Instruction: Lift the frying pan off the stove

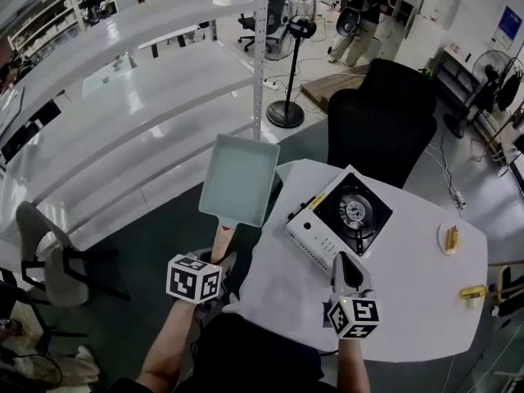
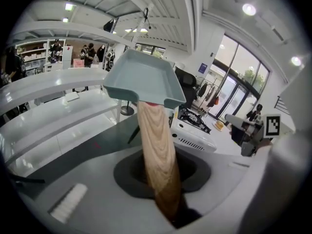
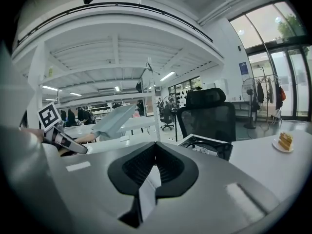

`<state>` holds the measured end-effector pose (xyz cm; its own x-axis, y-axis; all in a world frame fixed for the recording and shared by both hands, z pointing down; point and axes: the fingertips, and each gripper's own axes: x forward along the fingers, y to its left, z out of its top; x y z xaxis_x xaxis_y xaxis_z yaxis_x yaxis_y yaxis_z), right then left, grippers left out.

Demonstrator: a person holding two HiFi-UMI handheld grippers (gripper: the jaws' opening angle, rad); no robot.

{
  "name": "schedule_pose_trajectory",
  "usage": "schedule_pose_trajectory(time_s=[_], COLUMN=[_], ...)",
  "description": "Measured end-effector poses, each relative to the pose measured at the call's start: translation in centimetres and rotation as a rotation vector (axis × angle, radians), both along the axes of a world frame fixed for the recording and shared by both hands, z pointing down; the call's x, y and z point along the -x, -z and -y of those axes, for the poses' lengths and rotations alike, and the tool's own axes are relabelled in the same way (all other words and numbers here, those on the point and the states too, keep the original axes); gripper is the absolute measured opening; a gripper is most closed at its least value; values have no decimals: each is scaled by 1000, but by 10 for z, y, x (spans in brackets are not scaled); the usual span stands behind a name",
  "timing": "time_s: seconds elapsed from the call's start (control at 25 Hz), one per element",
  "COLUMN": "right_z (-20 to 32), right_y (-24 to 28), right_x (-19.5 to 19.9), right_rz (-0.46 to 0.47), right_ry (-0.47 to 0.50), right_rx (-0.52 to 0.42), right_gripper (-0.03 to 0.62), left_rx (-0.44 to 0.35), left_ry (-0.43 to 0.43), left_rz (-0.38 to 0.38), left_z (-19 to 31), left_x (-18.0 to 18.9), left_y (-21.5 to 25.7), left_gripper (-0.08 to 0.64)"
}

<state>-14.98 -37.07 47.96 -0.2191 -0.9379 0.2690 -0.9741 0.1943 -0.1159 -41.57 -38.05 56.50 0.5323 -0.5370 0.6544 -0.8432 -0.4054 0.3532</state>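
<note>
left gripper (image 1: 218, 248): clamping frying pan (image 1: 238, 178), past table's (image 1: 409, 301) left edge
right gripper (image 1: 347, 262): closed empty, by stove (image 1: 340, 218)
back edge: chair (image 1: 381, 121)

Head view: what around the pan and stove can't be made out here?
All in the head view:
- Hold of the left gripper on the pan handle: its marker cube covers it.
- Stove front markings: too small.
- Food on the plate: too small to name.
- Yellow thing near the table edge: too small.

frying pan (image 1: 238, 178): square, pale teal, wooden handle, aloft left of stove (image 1: 338, 219) | stove: white, black top
</note>
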Motion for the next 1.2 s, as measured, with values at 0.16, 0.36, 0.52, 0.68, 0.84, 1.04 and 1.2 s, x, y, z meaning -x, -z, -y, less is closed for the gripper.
schedule_pose_trajectory(time_s=[0.16, 0.36, 0.52, 0.68, 0.84, 1.04, 1.2], right_z=[2, 3, 3, 1, 0, 0, -3], right_y=[-3, -11, -12, -12, -12, -13, -13], right_x=[2, -2, -5, -11, -11, -10, -12], right_rz=[-2, -10, -15, -8, -6, 0, -2], right_ry=[14, 18, 12, 1, -5, -8, -10], right_rx=[13, 28, 34, 39, 40, 36, 37], right_gripper=[6, 6, 5, 5, 6, 5, 5], left_rx=[-28, 7, 39, 53, 54, 51, 53], left_ry=[47, 71, 72, 66, 56, 46, 41], left_rz=[1, 9, 9, -8, -14, -1, 4], left_z=[-1, -1, -2, -1, 2, 5, 4], left_x=[13, 17, 15, 8, 5, 6, 5], left_y=[-2, -15, -21, -20, -18, -19, -20], left_gripper=[121, 121, 121, 121, 121, 121, 121])
